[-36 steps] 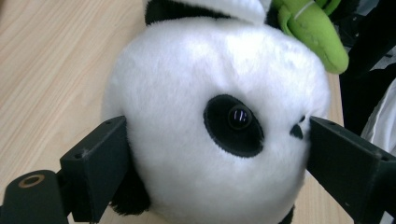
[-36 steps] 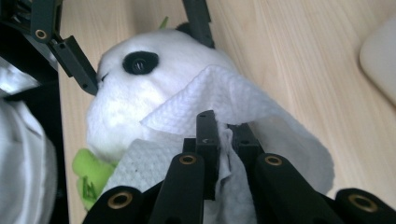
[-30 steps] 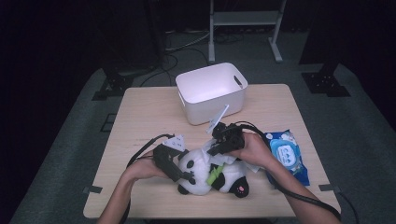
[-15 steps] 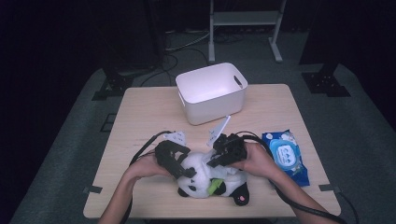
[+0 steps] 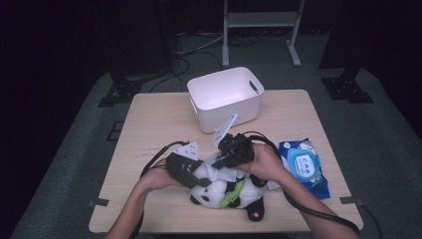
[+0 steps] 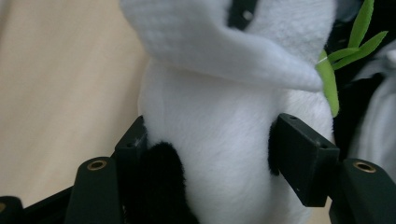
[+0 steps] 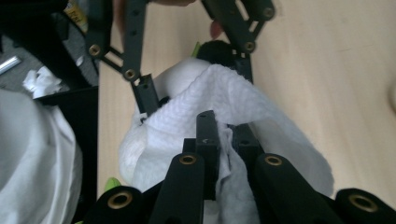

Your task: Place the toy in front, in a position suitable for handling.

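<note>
Now the left gripper has just been closing its jaws onto the panda plush. Meanwhile the right gripper pinches a white wipe against it, so wiping looks ready.

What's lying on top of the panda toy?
A white wipe lies over the panda toy, pinched by the right gripper. The fur beneath the wipe is hidden.

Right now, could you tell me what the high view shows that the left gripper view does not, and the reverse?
High view: the white bin, the blue wipes pack and the right tool holding a white wipe on the panda toy. Left gripper view: up close, the left tool has just been closing, its pads pressing into the panda's white body. Both: the panda, its green leaves and the wooden table.
</note>
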`<state>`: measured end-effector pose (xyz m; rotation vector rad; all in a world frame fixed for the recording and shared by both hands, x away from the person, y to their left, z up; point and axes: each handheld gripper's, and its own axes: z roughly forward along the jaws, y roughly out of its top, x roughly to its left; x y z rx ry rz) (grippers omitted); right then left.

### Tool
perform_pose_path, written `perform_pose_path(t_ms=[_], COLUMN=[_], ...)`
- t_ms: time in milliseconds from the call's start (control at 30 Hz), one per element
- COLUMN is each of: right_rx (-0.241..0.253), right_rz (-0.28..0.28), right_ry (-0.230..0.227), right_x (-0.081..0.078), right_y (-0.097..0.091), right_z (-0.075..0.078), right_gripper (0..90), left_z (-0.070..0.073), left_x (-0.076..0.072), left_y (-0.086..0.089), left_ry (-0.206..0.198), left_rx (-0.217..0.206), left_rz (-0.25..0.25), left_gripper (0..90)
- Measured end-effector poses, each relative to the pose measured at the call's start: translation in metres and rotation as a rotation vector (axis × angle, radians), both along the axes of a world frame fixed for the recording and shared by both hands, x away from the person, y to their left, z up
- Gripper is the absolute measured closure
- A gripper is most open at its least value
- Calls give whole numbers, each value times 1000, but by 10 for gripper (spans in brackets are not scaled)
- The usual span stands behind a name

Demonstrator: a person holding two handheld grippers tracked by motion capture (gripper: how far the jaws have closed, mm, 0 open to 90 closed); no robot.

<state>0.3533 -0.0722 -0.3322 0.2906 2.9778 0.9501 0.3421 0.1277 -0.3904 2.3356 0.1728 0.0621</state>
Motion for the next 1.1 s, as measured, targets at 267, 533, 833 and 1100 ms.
perform_pose_path(t_ms=[267,533,833,1100], right_rx=[19,65,64,60], right_rz=[-121,-152,-154,-154], right_ry=[24,45,56,59], right_x=[16,7,1,1], right_y=[-47,-78,-84,-84], right_z=[-5,-6,-15,-17], right_gripper=[845,846,848,847], left_z=[4,0,-8,-21], left_x=[-4,-2,5,13], left_y=[4,6,20,26], left_ry=[-123,-69,101,160], left_rx=[13,-23,-85,-132], left_rz=[-1,7,47,30], left_gripper=[338,274,92,156])
